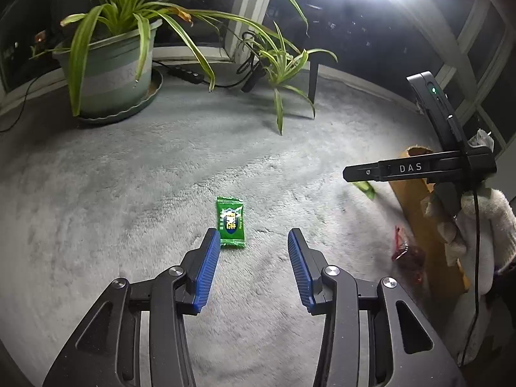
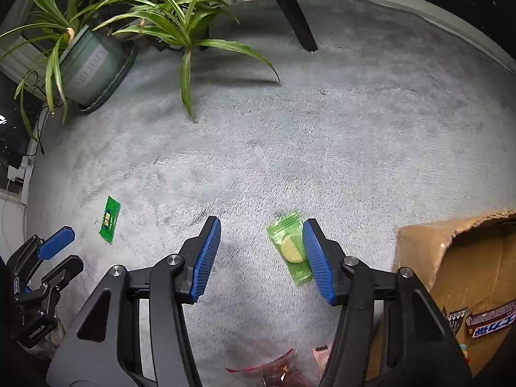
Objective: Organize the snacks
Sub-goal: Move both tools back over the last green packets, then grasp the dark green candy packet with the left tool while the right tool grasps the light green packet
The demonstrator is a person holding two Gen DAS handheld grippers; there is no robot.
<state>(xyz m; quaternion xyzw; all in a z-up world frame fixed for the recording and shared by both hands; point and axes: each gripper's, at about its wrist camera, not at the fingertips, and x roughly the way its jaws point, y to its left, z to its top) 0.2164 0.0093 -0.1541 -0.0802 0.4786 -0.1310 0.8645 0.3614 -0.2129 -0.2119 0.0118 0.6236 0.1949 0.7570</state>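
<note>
on the grey carpet (image 2: 322, 122) by the window most of the job looks still to be done: the cardboard box (image 2: 458, 258) at the right already has at least one wrapped bar (image 2: 490, 321) inside, but several snacks lie loose outside it. a dark green packet (image 1: 230, 221) sits flat out in the open, a pale green packet (image 2: 289, 246) with a round sweet showing through lies nearer the box, and a red wrapper (image 1: 403, 251) is down beside the box wall.

the left gripper (image 1: 253, 242) hangs over the dark green packet with its jaws partly open and nothing between them; the packet lies just past the left-hand pad (image 1: 206, 267), touching or nearly so, i can't say which. the right gripper (image 2: 261, 245) is also partly open and empty-handed, the pale green packet lying inside the gap, close against the right-hand pad (image 2: 317, 264) but not pinched.
</note>
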